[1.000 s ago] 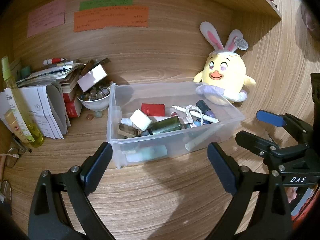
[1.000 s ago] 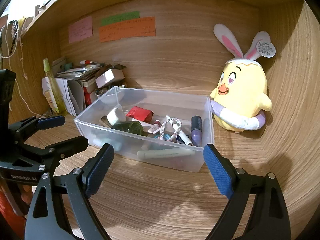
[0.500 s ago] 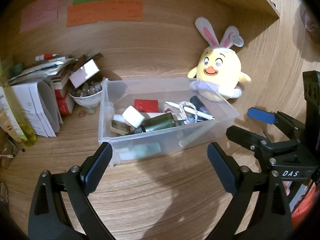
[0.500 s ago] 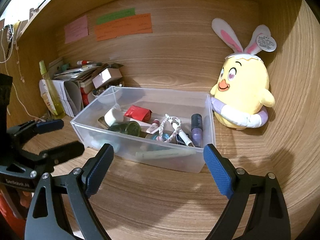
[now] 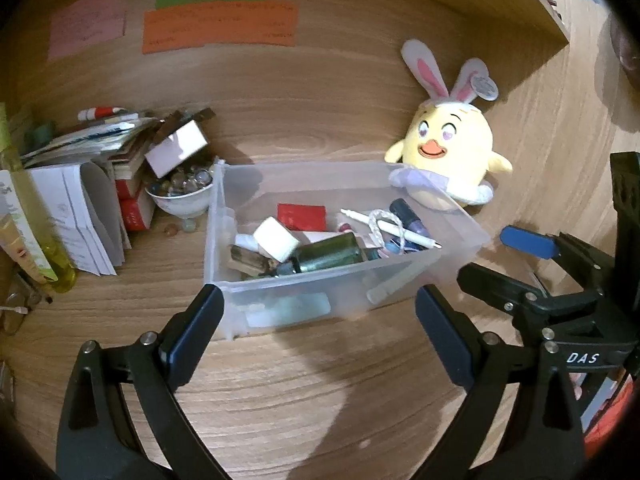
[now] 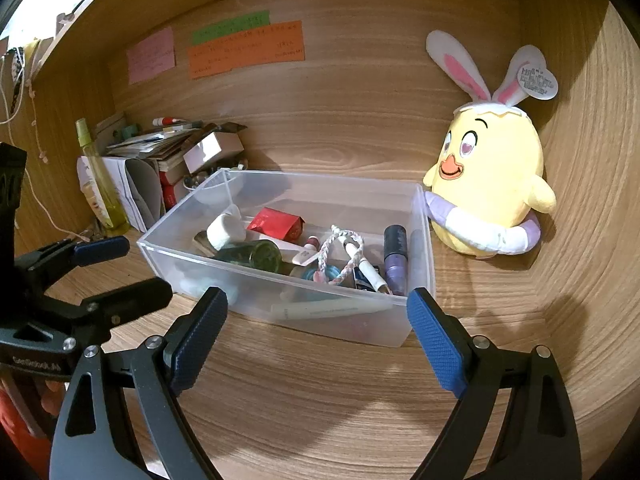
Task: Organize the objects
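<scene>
A clear plastic bin [image 5: 464,220] [image 6: 420,312] stands on the wooden desk, filled with small items: a red packet [image 6: 276,222], a dark green bottle [image 5: 332,256] [image 6: 256,254], a white block [image 5: 276,238], a purple nail-polish bottle [image 6: 395,260], a braided cord [image 6: 340,256] and a white pen [image 5: 392,228]. My left gripper [image 5: 318,332] is open just in front of the bin, nothing between its fingers. My right gripper [image 6: 316,336] is open too, facing the bin's near wall. Each gripper shows at the side of the other's view.
A yellow chick plush with rabbit ears [image 5: 452,156] [image 6: 488,184] leans against the bin's far right corner. At left stand a bowl of marbles [image 5: 180,192], stacked papers and boxes [image 5: 84,208] and a yellow spray bottle [image 6: 98,176]. Coloured notes [image 6: 244,50] hang on the back wall.
The left view has swung slightly, so the bin sits a bit lower and more central. Both grippers stay open and empty. Nothing in the bin has moved.
</scene>
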A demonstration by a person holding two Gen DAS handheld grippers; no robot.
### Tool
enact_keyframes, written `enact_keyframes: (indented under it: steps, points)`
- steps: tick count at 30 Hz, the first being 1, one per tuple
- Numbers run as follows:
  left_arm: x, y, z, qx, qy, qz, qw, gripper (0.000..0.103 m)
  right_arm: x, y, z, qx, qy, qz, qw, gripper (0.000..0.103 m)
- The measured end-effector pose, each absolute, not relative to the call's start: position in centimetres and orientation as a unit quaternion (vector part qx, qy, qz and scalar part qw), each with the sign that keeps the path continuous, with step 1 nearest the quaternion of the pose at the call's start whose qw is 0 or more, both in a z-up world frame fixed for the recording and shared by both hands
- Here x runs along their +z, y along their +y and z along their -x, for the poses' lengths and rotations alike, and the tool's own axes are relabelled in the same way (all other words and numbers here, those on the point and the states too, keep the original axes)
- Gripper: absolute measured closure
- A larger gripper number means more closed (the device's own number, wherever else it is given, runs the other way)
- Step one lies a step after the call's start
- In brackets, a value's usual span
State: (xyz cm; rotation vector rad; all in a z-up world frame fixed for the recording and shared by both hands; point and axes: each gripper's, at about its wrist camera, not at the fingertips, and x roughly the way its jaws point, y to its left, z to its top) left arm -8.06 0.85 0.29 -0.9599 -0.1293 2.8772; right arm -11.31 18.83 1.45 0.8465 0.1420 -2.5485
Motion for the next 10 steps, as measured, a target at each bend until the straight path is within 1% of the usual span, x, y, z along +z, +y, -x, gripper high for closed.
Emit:
enact_keyframes:
  steps: [5,10]
  points:
    - [0.48,0.86,7.79,0.950,-0.038,0.306,0.046,0.003,1.39,18.74,11.33,-0.923,0.052,-0.308,0.225,0.013]
    - [0.44,0.52,7.94,0.947,-0.052,0.314,0.052,0.002,1.40,18.72,11.23,-0.923,0.052,-0.308,0.226,0.013]
